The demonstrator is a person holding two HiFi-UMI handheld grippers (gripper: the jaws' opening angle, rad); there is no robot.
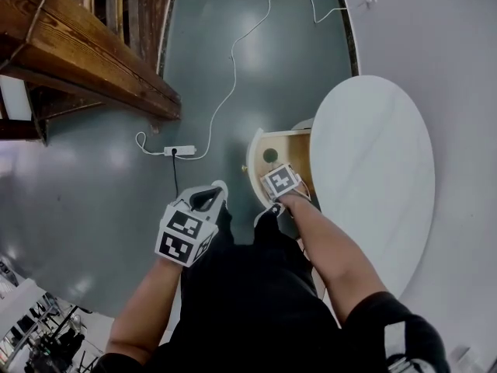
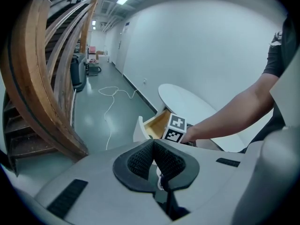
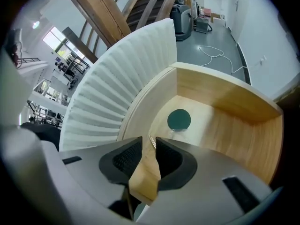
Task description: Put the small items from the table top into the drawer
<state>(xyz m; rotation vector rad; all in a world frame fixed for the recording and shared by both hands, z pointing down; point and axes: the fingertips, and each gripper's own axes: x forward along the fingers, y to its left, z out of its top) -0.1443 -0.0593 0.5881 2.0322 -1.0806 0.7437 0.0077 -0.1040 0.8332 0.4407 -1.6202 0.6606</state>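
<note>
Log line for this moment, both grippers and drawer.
right gripper: open, over open drawer | drawer: dark green round item inside | left gripper: shut, empty, over floor

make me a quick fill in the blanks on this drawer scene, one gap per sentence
1. The drawer of the white table stands ___.
2. The disc lying inside it is dark ___.
3. The gripper hanging above the drawer, jaws apart, is the person's ___ one.
4. The left gripper hangs over the grey ___, away from the table.

Missing words: open; green; right; floor
</note>
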